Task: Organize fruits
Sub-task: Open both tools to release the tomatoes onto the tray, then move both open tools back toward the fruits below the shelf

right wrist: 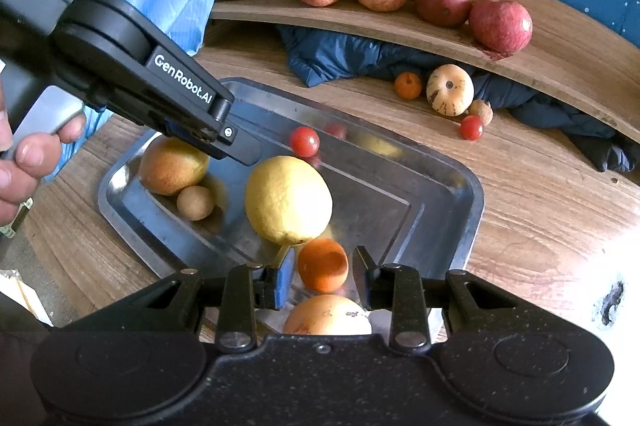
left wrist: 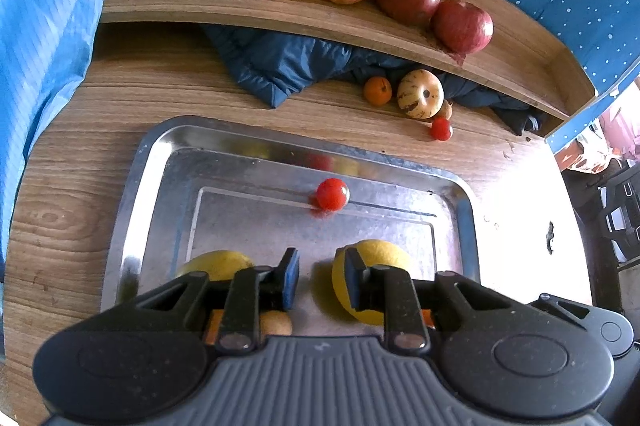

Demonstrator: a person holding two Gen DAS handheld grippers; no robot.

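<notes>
Above the tray's bare middle, left gripper slightly spread and empty, right gripper loosely straddling a tangerine

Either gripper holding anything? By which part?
Left gripper: nothing, jaws empty. Right gripper: small orange between its pads, flanked at its sides; whether they actually press it cannot be told.
</notes>
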